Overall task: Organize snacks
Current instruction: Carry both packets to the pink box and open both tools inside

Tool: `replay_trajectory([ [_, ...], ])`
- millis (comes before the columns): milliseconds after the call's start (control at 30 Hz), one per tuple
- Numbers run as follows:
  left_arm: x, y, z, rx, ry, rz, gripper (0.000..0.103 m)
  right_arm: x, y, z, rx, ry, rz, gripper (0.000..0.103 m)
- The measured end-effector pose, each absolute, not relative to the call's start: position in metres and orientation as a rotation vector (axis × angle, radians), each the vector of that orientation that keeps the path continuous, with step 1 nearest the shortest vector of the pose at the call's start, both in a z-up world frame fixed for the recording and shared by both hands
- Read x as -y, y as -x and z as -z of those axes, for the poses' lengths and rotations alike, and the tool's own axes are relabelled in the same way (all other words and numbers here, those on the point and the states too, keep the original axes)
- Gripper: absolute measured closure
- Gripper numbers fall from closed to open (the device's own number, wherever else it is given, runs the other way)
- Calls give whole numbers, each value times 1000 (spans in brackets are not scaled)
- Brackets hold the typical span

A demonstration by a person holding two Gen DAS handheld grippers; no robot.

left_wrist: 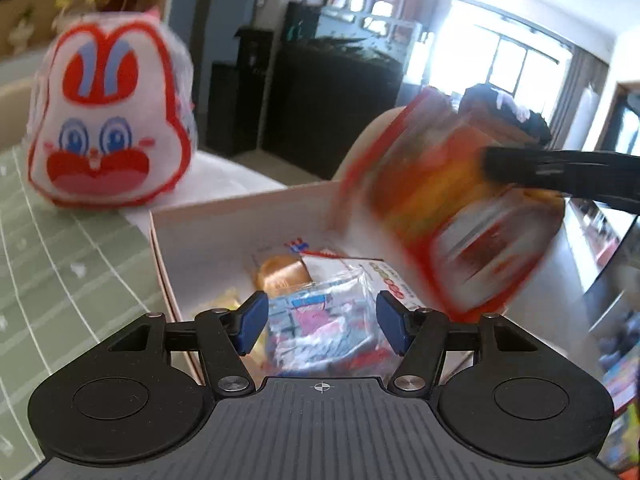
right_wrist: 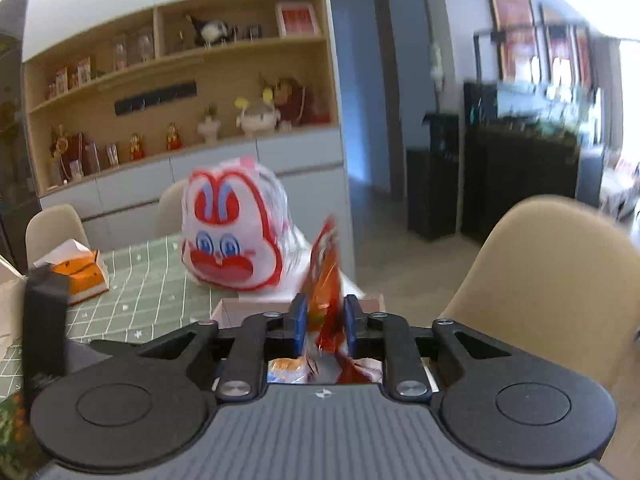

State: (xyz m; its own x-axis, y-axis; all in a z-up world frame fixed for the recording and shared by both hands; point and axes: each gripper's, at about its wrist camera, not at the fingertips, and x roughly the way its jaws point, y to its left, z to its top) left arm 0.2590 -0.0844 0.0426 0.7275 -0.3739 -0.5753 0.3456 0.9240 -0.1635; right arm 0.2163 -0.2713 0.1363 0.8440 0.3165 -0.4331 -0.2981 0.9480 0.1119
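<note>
red snack packet [right_wrist: 325, 280] | pinched in right claw [right_wrist: 325, 322] above box [left_wrist: 224, 232] | left claw [left_wrist: 320, 322] spread, empty

The left wrist view is aimed down, close over the white box [left_wrist: 224, 236]; the right wrist view is aimed level across the table [right_wrist: 152, 280]; the rabbit bag [left_wrist: 108, 120] is seen in both.

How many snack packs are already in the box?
3 at least: a golden one at the back, a blue-pink one in front, a white one to its right. Others may be hidden underneath.
</note>
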Motion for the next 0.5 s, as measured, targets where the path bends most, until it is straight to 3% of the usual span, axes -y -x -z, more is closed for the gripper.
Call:
replay_trajectory([
  [300,76,-251,-49,-604,-9,392,38,249,-279,-67,-723,-156,-349,89],
  [500,48,-230,-62,-576,84,354,38,262,-258,-73,-715,-173,-348,88],
])
